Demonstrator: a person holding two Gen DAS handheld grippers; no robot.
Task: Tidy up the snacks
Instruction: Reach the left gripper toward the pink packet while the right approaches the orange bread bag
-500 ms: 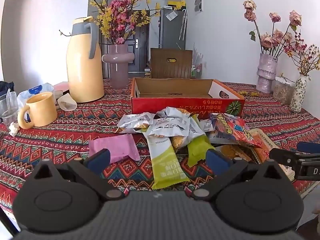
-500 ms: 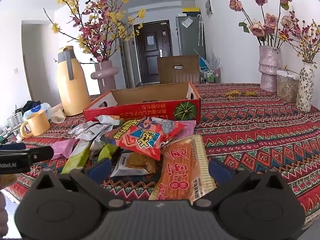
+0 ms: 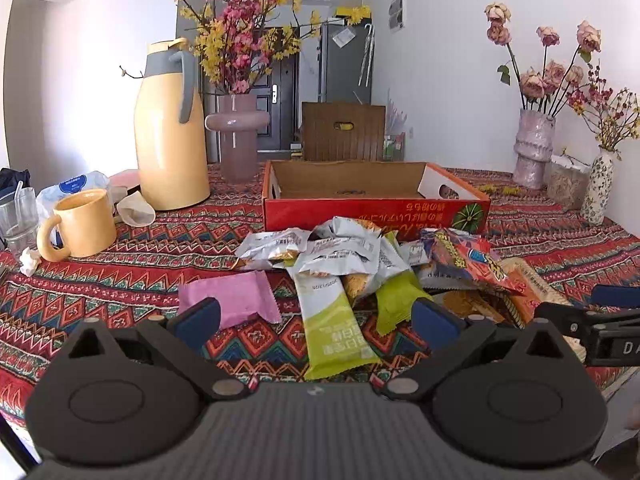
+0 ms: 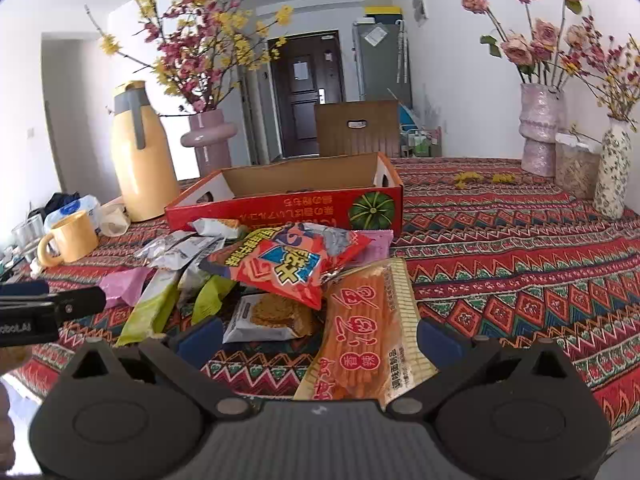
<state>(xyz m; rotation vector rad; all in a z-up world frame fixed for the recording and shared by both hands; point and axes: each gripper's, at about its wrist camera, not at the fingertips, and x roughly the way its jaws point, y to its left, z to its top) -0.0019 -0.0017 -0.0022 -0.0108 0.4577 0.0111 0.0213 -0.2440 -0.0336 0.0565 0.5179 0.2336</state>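
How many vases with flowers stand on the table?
3. A mauve vase stands beside the yellow jug; a pale pink vase and a small floral vase stand at the far right. None seems hidden.

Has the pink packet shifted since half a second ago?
No. The pink packet lies in the same spot on the tablecloth, left of the green bar and nearer than the red box.

- White walls (image 4: 460, 60), bright daylight from left side.
- Dark door (image 4: 306, 92) at far end, grey fridge (image 4: 380, 64) beside it.
- Wooden chair back (image 3: 343, 132) behind table's far edge.
- Red patterned tablecloth (image 4: 520, 248) over table.
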